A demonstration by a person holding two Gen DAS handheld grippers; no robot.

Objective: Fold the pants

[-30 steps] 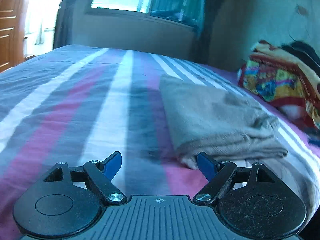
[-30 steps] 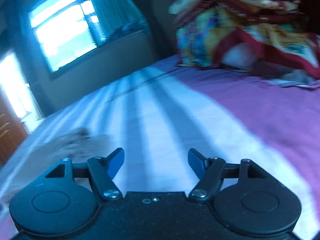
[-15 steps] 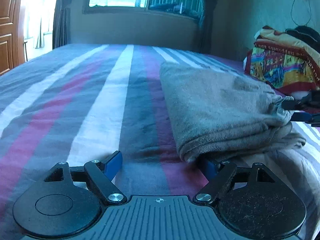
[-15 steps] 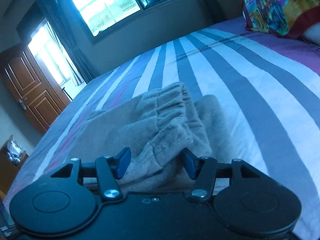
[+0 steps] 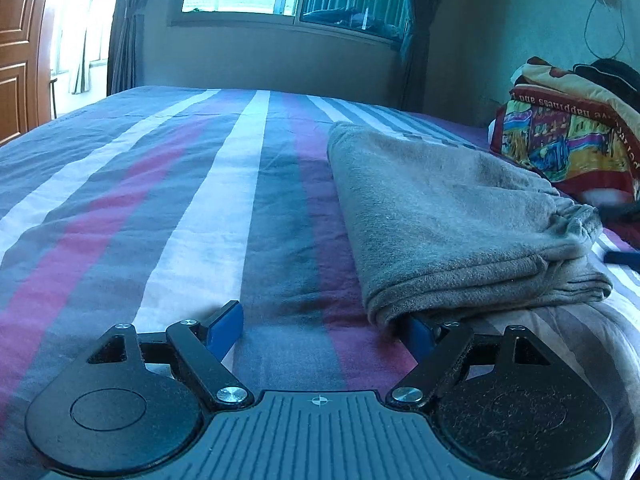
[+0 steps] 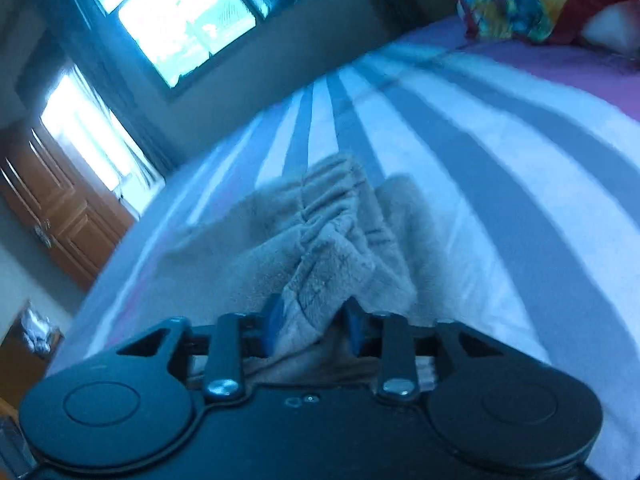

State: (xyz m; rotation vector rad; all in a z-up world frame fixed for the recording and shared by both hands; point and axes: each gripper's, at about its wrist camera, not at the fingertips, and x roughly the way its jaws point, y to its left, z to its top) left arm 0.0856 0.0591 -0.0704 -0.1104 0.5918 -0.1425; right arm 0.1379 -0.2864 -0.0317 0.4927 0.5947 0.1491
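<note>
the pants lie as a grey folded bundle on the striped bed, towards its right side, with a bright patterned blanket heaped further right and far. they look like soft, thick fleece: light, limp and not slippery, so i judge they will sag and slump if lifted by one corner and are best taken at two points of an edge, the gathered waistband on one side and the near folded corner on the other.

the left gripper sits low at the near edge with its jaws spread wide; the near corner of the bundle overlaps its right finger, but nothing is pinched. the right gripper has the bunched waistband between its blue fingers; the pads appear to press the cloth, though the view is blurred.

a second ago the right gripper looked over bare bed with the pants only a smear at its left; since then it has swung onto the waistband, and its jaws have just been working, narrower than before. the left gripper has crept closer to the corner, its spread unchanged.
</note>
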